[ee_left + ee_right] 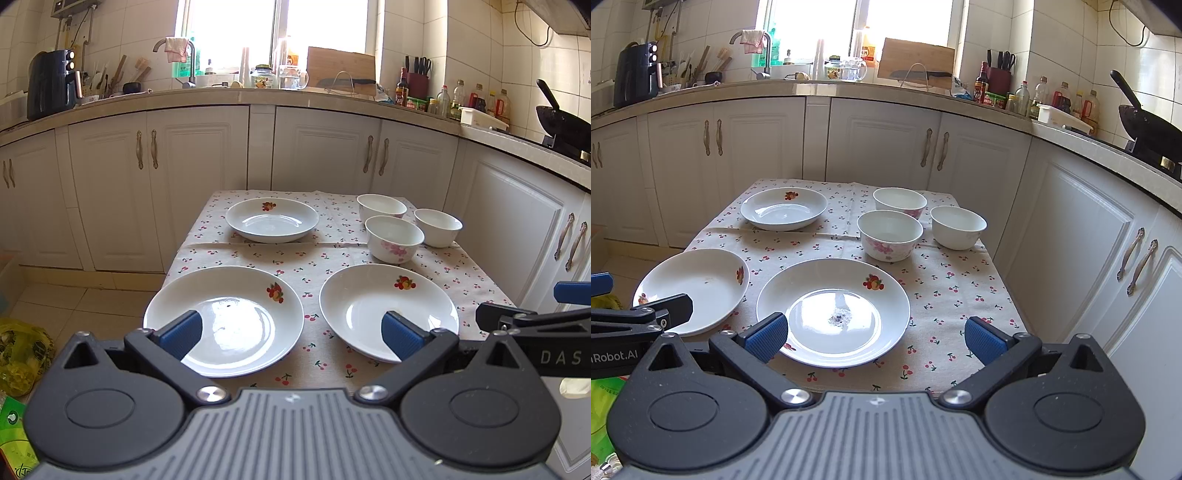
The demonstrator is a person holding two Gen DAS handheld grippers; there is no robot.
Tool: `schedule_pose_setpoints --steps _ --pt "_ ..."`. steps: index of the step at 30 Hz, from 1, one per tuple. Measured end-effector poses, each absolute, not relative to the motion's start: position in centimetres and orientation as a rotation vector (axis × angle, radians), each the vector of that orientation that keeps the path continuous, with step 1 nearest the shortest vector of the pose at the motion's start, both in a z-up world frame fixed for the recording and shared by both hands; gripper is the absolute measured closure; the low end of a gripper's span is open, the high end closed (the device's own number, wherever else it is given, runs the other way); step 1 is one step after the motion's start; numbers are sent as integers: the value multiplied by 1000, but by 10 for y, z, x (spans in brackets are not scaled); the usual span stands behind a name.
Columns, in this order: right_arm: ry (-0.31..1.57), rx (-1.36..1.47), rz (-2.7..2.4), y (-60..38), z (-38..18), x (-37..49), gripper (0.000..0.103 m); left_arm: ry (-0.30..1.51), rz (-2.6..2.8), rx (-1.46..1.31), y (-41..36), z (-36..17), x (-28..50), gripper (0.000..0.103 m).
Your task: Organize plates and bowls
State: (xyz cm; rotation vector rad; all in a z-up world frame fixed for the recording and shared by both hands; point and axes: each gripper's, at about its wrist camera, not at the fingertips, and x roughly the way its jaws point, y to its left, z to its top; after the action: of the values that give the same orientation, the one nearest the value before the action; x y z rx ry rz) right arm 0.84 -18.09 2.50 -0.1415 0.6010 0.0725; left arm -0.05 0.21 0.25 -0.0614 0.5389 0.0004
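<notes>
While three plates and three bowls lie apart on the table, stacking should start with the near ones: the left gripper would do well to close on the rim of the near-left plate at the table's front edge, lifting level. Both it and the right gripper, hovering over the near-right plate, tilt downward with jaws spread wide and empty. The bowls cluster at the far right corner, the third plate at the far left.

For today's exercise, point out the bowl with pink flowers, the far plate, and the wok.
Bowl with pink flowers [889, 236], right wrist view, its front wall.
Far plate [272, 220], left wrist view, its inner well.
Wok [1152, 129], right wrist view, its black side.
</notes>
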Motion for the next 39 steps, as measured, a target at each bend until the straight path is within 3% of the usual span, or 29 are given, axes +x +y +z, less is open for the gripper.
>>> schedule_pose_setpoints --steps 39 --pt "585 -155 54 -180 26 4 0 534 -3 -66 2 3 -2 1"
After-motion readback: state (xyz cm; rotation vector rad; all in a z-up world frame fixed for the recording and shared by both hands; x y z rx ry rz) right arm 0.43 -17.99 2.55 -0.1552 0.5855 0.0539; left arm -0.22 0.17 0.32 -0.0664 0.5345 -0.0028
